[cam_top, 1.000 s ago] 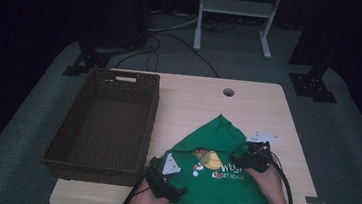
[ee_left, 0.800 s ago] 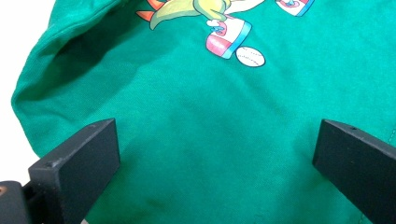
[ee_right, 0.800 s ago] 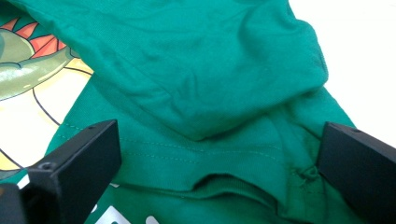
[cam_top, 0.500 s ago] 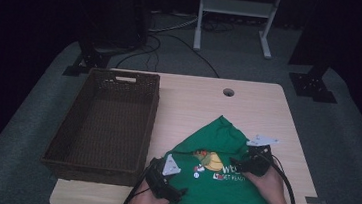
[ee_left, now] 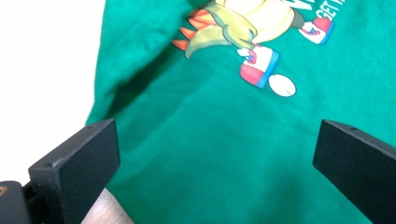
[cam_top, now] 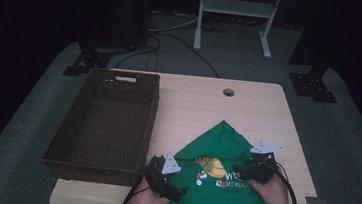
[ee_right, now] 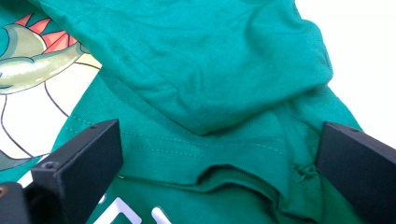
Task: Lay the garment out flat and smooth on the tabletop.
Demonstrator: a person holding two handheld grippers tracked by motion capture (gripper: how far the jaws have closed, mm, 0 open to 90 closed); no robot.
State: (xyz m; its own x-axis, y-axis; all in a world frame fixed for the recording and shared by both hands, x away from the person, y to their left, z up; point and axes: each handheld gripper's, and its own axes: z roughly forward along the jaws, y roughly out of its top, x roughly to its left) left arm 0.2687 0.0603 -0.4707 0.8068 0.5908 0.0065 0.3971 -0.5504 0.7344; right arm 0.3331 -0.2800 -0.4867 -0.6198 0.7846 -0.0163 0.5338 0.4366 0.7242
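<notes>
A green T-shirt (cam_top: 221,140) with a dinosaur print (cam_top: 213,166) lies crumpled on the near right part of the table. My left gripper (cam_top: 178,191) rests at the shirt's near left edge. Its jaws stand wide open over plain green cloth (ee_left: 187,116), with nothing between them (ee_left: 217,144). My right gripper (cam_top: 239,171) sits on the shirt's right side, beside the print. It is open too (ee_right: 219,144), jaws spread over a folded sleeve (ee_right: 201,70) and a stitched hem (ee_right: 233,175).
A long dark wicker basket (cam_top: 64,148) stands on the left side of the light wooden table (cam_top: 204,104), close to my left gripper. A cable hole (cam_top: 228,92) is at the far middle. Stand legs and cables lie on the floor beyond.
My right gripper has drifted slightly toward the near edge of the table over the shirt. The left gripper and the shirt have hardly moved.
</notes>
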